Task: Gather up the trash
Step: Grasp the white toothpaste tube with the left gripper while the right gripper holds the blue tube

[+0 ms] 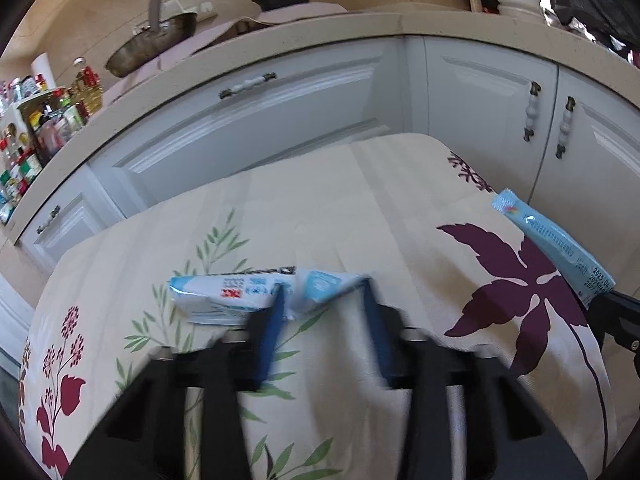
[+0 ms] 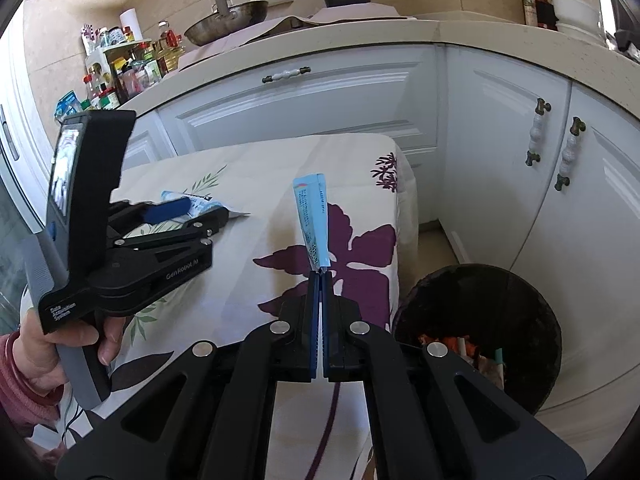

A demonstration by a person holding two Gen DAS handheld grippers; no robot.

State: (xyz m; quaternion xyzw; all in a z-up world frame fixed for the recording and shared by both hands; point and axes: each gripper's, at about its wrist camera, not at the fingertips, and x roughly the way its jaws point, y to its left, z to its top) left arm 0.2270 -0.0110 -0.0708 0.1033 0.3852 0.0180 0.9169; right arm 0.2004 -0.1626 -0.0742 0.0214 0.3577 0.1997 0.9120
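A white and blue crumpled wrapper [image 1: 240, 294] lies on the floral tablecloth [image 1: 320, 208]. My left gripper [image 1: 322, 288] is open, its blue fingers [image 1: 272, 320] straddling the wrapper's right end. It also shows in the right wrist view [image 2: 192, 210] over the same wrapper [image 2: 200, 202]. My right gripper [image 2: 320, 274] is shut on the bottom end of a light blue stick packet [image 2: 310, 216], holding it upright above the table. That packet [image 1: 556, 240] shows at the right of the left wrist view.
A black trash bin [image 2: 480, 328] with rubbish inside stands on the floor right of the table. White cabinets [image 2: 360, 92] and a counter with a pan [image 2: 228, 20], pot and bottles lie behind the table.
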